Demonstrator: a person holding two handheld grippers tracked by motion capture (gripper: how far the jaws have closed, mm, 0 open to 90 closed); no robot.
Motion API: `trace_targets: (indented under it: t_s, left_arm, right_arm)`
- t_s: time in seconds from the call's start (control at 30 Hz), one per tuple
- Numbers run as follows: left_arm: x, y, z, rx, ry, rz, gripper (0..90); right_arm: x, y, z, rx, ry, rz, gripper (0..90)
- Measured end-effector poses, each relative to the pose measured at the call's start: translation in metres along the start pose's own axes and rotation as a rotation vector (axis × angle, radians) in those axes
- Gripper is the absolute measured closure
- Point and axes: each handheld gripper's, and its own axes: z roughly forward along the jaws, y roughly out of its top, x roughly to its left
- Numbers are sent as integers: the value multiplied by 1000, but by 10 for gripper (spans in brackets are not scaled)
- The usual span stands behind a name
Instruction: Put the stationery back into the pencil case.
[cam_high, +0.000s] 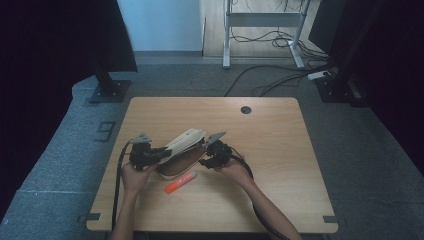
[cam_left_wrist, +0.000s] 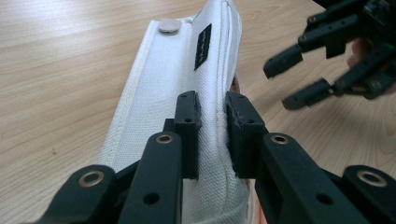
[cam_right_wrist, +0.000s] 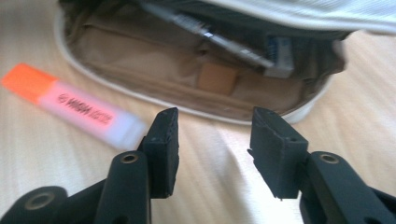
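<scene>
Now | left claw (cam_left_wrist: 212, 123) is pinching soft, floppy pencil case (cam_left_wrist: 187, 70) flap at frame middle | right claw (cam_right_wrist: 212, 135) is hanging released | grab the stitched edge.

Table (cam_high: 280, 130) right half and far edge lie bare, passage unobstructed. Open pencil case (cam_high: 182, 150) blocks centre-left; highlighter (cam_high: 180, 183) lies just near of it, narrowing the near approach.
</scene>
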Motion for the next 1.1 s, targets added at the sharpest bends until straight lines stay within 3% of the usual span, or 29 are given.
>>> trace_targets:
  t_s: [0.7,1.1]
  left_arm:
    - [5,-2,-5,-5,4,-17,759]
    - [6,-2,-5,-6,2,-17,758]
  right_arm:
    - [39,7,27,23,141,-94,412]
    - [47,7,42,37,192,-125,399]
